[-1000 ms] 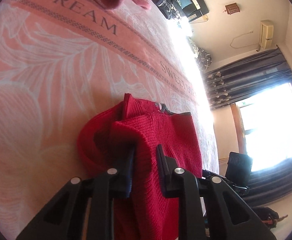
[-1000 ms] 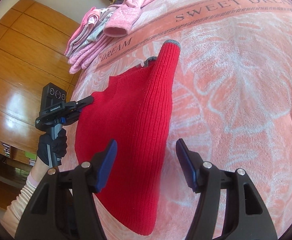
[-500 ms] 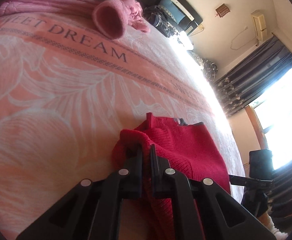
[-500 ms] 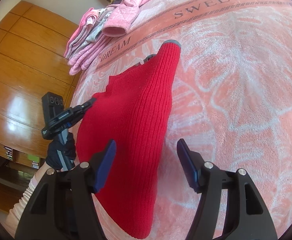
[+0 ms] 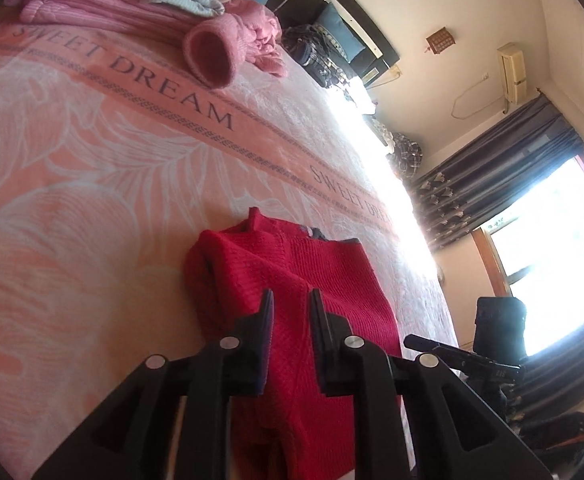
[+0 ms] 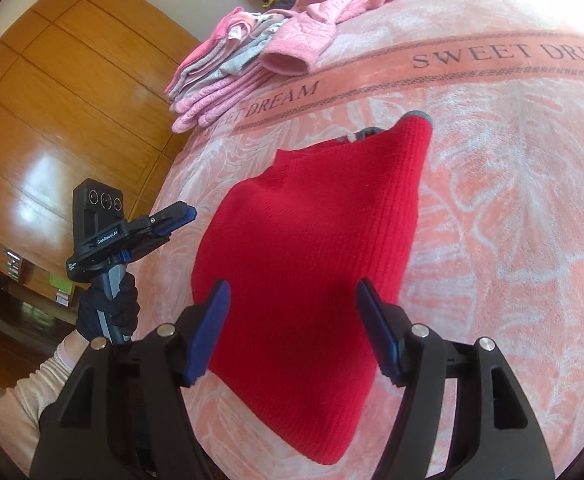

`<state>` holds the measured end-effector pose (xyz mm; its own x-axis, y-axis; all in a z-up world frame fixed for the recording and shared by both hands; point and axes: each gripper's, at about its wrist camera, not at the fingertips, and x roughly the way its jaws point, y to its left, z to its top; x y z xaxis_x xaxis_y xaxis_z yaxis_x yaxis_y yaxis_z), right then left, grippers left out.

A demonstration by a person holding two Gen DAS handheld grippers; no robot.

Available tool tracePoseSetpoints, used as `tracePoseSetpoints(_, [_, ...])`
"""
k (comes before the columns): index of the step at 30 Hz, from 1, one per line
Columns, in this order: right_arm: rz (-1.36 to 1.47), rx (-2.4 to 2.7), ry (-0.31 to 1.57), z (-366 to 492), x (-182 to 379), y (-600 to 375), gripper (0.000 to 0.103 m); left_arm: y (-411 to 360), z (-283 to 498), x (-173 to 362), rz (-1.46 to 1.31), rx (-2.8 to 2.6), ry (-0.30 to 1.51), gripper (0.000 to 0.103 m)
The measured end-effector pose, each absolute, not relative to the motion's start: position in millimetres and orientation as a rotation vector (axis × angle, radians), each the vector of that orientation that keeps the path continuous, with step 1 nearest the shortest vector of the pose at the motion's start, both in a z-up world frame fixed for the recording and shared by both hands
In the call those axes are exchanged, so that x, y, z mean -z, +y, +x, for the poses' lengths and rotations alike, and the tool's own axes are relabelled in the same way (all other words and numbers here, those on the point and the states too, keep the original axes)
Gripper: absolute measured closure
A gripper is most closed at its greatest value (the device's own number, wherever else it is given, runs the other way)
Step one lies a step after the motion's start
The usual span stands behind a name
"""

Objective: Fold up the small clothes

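On pink bedspread (image 6: 511, 208): red sweater (image 6: 311, 240) folded; left gripper (image 5: 290, 300) fingers slightly apart, right gripper (image 6: 292, 300) fingers wide.

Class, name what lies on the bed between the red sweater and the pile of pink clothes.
Only bare blanket with its printed SWEET DREAM band separates red sweater from pink clothes, right wrist view.

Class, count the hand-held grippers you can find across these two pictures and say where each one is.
2. The left hand-held gripper is beside the red sweater's left edge; the right hand-held gripper hovers open over its near end.
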<state>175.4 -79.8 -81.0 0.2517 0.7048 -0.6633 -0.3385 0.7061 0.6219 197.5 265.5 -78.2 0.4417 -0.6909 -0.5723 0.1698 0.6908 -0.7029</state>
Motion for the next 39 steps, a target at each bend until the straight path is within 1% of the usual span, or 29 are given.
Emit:
tracePoseSetpoints(5, [0.329,-0.763,1.141,161.6,86.6,-56.0,0.037,217.9,163.8,90.4,-0.482,0.658,1.055,0.077])
tracePoseSetpoints(8, [0.307,-0.749,1.161,161.3,97.6,-51.1,0.037,208.8,159.0,109.2,-0.413,0.644,1.102,0.077])
tracePoseSetpoints(11, [0.315,-0.745,1.170,163.7,106.0,-49.9,0.038,211.4,161.7,121.6,-0.420,0.641,1.118,0.086])
tracePoseSetpoints(14, [0.299,-0.738,1.164,163.6,109.9,-47.2,0.037,212.3,160.7,122.5,-0.437,0.650,1.124,0.086])
tracePoseSetpoints(16, [0.287,-0.735,1.161,161.3,108.1,-46.7,0.037,213.8,160.2,122.7,-0.467,0.663,1.133,0.081])
tracePoseSetpoints(18, [0.298,-0.732,1.165,159.0,100.0,-49.3,0.037,214.1,157.4,116.7,-0.491,0.663,1.140,0.066])
tracePoseSetpoints(19, [0.308,-0.730,1.164,157.2,93.0,-51.6,0.037,212.8,154.4,111.3,-0.482,0.650,1.141,0.063])
tracePoseSetpoints(21, [0.290,-0.708,1.142,151.4,75.8,-55.8,0.032,209.9,145.8,97.7,-0.446,0.619,1.123,0.050])
tracePoseSetpoints(22, [0.266,-0.685,1.130,148.3,66.2,-57.1,0.027,209.0,141.8,89.3,-0.431,0.601,1.110,0.047])
tracePoseSetpoints(23, [0.245,-0.662,1.119,144.3,56.4,-59.9,0.024,208.5,139.6,81.8,-0.421,0.581,1.100,0.041])
tracePoseSetpoints(24, [0.235,-0.639,1.108,140.0,46.9,-62.2,0.023,209.1,135.5,72.7,-0.415,0.557,1.089,0.039])
tracePoseSetpoints(26, [0.234,-0.589,1.091,130.3,30.3,-68.0,0.017,209.9,127.1,54.2,-0.405,0.525,1.074,0.037])
tracePoseSetpoints(28, [0.230,-0.544,1.071,117.3,13.8,-73.4,0.016,210.1,115.6,34.6,-0.391,0.481,1.055,0.036])
tracePoseSetpoints(29, [0.221,-0.521,1.061,110.0,5.9,-75.4,0.012,210.5,109.3,25.2,-0.390,0.462,1.044,0.034])
tracePoseSetpoints(33, [0.154,-0.476,1.038,76.9,-22.2,-77.7,0.011,209.9,82.7,-9.2,-0.303,0.330,1.034,0.025])
tracePoseSetpoints(36, [0.085,-0.440,1.020,51.8,-39.9,-74.0,0.011,211.2,60.7,-28.4,-0.217,0.225,1.046,0.025])
tracePoseSetpoints(39, [0.091,-0.417,1.019,26.3,-51.2,-72.3,0.011,214.9,39.0,-40.5,-0.237,0.152,1.044,0.022])
